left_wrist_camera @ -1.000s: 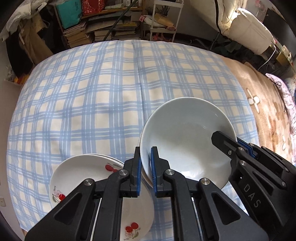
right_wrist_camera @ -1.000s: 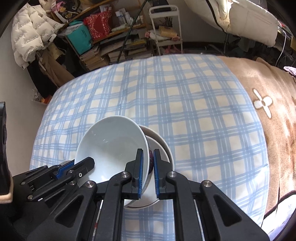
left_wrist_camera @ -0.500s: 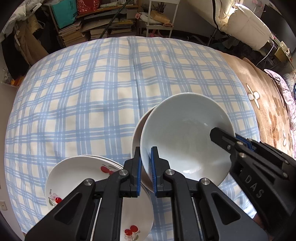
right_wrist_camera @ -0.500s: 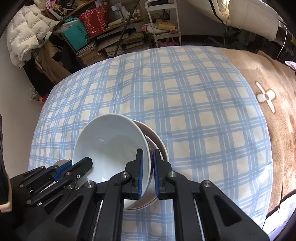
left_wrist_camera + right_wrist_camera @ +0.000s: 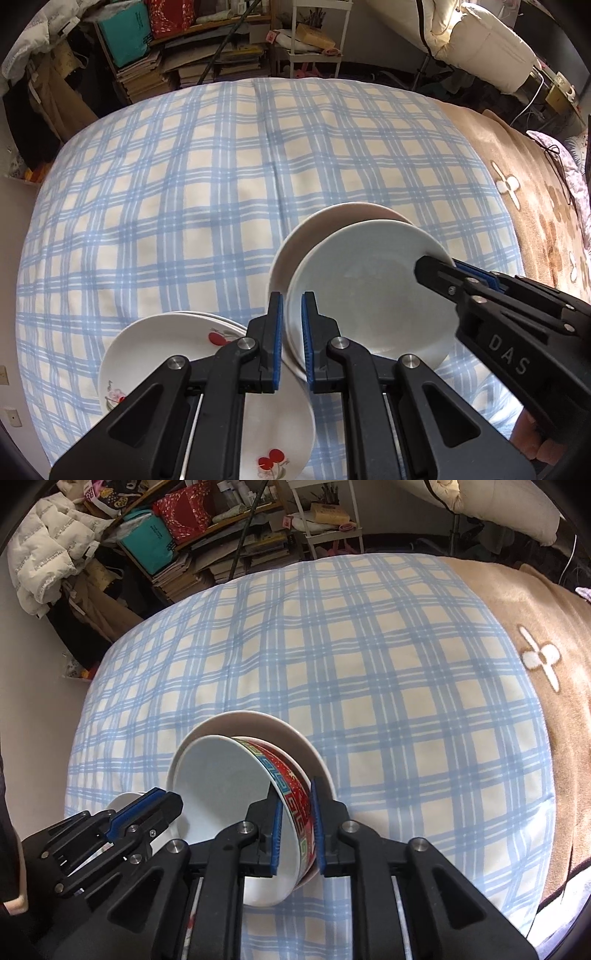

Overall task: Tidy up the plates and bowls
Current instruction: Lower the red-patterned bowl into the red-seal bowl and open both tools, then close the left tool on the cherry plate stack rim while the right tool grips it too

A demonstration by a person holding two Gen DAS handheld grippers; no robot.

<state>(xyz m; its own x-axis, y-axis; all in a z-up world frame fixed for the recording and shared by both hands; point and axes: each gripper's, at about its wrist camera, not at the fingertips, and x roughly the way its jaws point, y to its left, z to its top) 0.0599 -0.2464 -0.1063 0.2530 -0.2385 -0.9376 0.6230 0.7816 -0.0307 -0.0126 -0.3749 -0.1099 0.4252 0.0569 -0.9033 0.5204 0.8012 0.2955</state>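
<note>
A white bowl (image 5: pixel 369 295) with a red patterned outside (image 5: pixel 291 786) is held tilted between both grippers above a cream bowl (image 5: pixel 332 225) on the checked cloth. My left gripper (image 5: pixel 291 325) is shut on the bowl's left rim. My right gripper (image 5: pixel 295 823) is shut on its right rim, and shows in the left wrist view (image 5: pixel 443 269). The cream bowl also shows in the right wrist view (image 5: pixel 273 723). A stack of white cherry-print plates (image 5: pixel 177 350) lies at the left, beneath my left gripper.
The blue-checked cloth (image 5: pixel 184 184) covers a soft bed-like surface, with a brown blanket (image 5: pixel 535 609) on its right. Shelves of books and boxes (image 5: pixel 177 535) stand beyond the far edge.
The held bowl has risen and tilted, so its red outside now shows in the right wrist view. More of the cream bowl beneath is uncovered.
</note>
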